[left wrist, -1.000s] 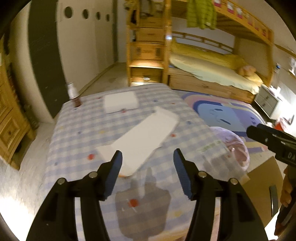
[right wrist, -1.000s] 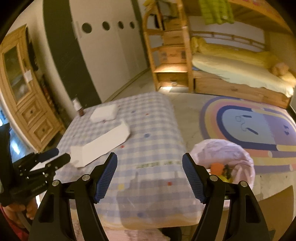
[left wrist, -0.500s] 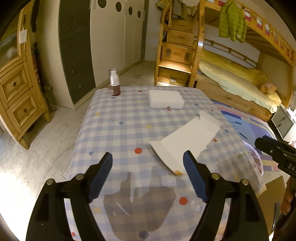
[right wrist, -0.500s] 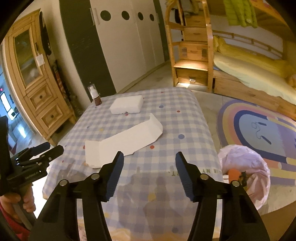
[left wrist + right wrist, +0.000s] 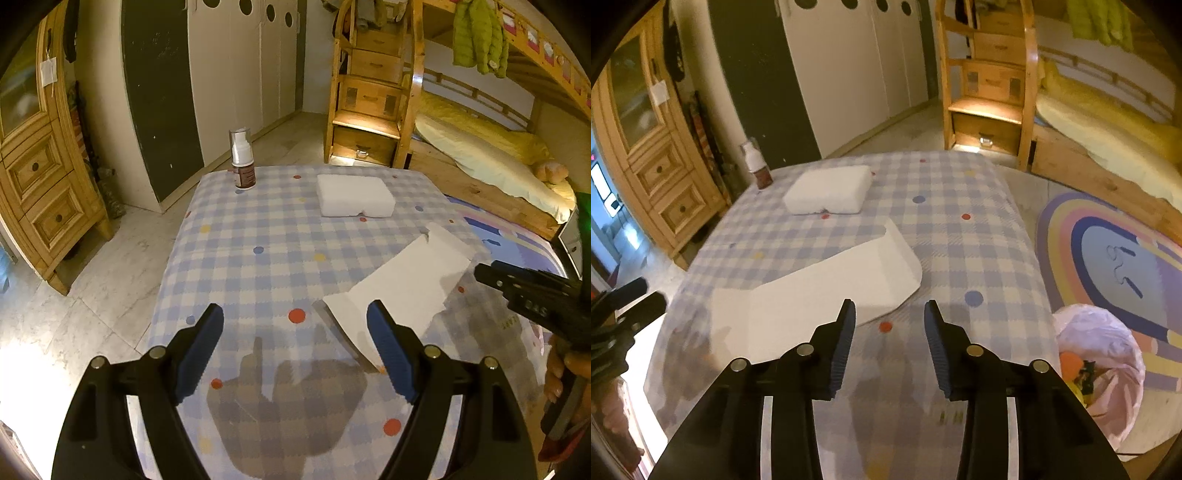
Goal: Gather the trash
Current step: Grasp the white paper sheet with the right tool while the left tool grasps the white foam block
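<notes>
The right hand-held gripper (image 5: 889, 341) is closing with nothing inside; the left hand-held gripper (image 5: 295, 347) is wide. Best to pinch the flat white card (image 5: 827, 291) at its edge, then carry it to the trash bag (image 5: 1104, 347).

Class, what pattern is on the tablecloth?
Blue-and-white check with scattered coloured dots on the tablecloth; clearest in the left wrist view.

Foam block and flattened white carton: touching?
Apart. The right wrist view shows checked cloth between the foam block and the flattened white carton.
</notes>
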Available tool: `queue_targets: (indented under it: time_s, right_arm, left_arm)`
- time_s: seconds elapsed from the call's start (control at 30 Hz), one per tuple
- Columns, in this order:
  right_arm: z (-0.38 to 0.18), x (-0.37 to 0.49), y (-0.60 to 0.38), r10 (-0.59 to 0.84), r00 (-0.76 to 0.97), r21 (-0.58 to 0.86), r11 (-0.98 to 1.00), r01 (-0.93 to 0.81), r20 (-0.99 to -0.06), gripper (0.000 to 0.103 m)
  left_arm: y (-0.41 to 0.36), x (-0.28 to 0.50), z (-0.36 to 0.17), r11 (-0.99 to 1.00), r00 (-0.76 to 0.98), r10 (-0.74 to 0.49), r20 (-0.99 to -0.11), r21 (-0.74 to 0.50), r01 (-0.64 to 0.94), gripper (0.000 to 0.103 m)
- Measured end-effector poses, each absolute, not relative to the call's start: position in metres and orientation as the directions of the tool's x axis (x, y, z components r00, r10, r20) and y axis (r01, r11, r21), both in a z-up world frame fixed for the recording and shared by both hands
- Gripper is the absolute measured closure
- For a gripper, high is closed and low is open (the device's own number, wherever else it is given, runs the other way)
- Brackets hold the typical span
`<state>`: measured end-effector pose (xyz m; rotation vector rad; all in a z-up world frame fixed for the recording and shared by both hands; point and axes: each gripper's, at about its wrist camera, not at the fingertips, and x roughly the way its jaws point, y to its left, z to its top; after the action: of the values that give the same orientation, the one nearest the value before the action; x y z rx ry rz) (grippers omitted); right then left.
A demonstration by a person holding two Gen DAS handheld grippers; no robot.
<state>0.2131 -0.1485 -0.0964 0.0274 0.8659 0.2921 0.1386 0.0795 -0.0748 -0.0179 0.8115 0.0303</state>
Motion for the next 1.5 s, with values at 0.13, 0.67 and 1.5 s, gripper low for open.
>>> queue_targets:
  time_s: [0.13,0.67,1.5]
  right_arm:
    - [-0.11,0.241,-0.15,0.26,0.586,0.156,0.962,-0.223,-0.767,0.064]
    - [-0.092,0.222,-0.166,0.298,0.62,0.112,0.94,-0.321,-0.726,0.101]
    - [-0.1,0.24,-0.181,0.332,0.59,0.157,0.931,-0.328,-0.736,0.101]
  left_arm:
    - [0.08,0.148,-0.077,0.999,0.679,0.027,-0.734,0.002,-0.039,0.025]
    - [0.061,0.189,-0.077,0.999,0.671,0.011,-0.742,0.032,0.019,0.021]
    - [0.051,0.322,-0.125,0.977,0.618,-0.14,-0.773,-0.005,0.214,0.047]
